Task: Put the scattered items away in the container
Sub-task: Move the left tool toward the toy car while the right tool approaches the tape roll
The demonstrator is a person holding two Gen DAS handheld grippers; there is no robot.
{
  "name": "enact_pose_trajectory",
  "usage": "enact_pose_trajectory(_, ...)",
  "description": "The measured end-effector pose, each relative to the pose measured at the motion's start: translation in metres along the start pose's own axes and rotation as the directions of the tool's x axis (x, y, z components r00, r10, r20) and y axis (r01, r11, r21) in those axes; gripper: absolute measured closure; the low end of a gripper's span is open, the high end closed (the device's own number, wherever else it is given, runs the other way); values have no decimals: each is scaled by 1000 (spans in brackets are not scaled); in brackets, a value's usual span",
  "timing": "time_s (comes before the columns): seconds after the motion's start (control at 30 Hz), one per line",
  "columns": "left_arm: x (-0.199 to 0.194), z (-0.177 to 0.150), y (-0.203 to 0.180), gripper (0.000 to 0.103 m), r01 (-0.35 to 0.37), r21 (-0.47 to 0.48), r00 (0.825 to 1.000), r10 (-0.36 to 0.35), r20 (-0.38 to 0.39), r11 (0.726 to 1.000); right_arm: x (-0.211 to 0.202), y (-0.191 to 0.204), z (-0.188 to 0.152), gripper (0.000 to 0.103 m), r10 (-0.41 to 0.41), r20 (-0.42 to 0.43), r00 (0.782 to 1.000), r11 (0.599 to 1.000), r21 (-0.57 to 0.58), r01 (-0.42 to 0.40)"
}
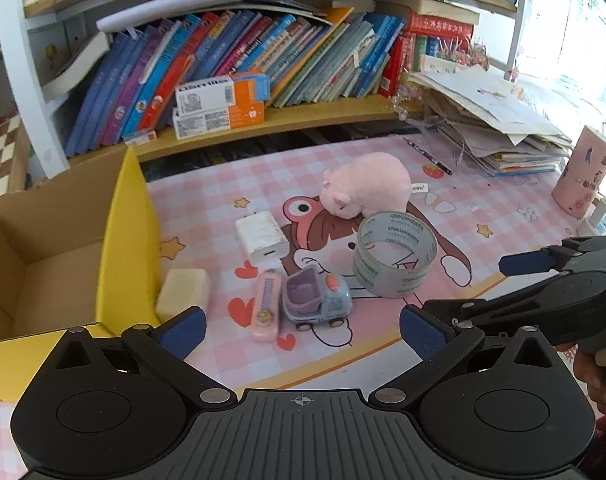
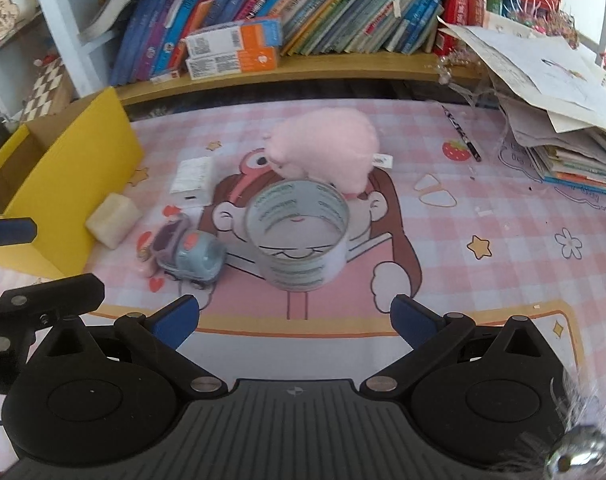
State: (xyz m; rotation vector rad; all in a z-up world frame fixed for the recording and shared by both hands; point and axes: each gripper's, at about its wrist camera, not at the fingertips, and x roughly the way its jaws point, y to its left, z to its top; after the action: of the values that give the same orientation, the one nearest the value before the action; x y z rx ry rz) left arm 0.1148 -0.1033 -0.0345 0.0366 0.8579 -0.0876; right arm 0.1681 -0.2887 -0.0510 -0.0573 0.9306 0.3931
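Leftward, at the left edge of the left wrist view: an open cardboard box [image 1: 55, 256], yellow outside and plain brown inside, with nothing visible in the part of the interior shown; its near corner cut off by the gripper body. Just beside its yellow wall, a pale spongy block [image 1: 185, 294]. Centre frame, scattered on the pink checked table [image 1: 503, 200] mat: a white boxy charger [image 1: 263, 238], a flat pink case [image 1: 266, 306] touching a small blue-and-lilac plastic toy truck [image 1: 315, 300], a clear tape roll [image 1: 395, 254] standing on its rim, and a soft pink plush pig [image 1: 365, 188] leaning against the roll's far side. Lower frame: left gripper [image 1: 303, 330] spread wide, blue pads apart, holding nothing. At right, right gripper [image 1: 463, 288] also spread and empty; in its own view, pads wide either side of the tape roll [image 2: 299, 236], short of it. Upper frame: shelf of slanted books [image 1: 243, 64], a paper pile [image 1: 495, 120] at upper right, partly overexposed.
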Motion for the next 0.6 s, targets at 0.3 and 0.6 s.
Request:
enact_pose_trajectory(0.3,25,1,-3,0,0,5,998,0,-69,1000,18,-11,15,2,7,-1,1000,1000,-23,-7)
enact_pose_trajectory(0.6,45,2,-11,8,13,43,996,-9,-94,999,38,-11,33,9,47,-6,999,998,-50,-48)
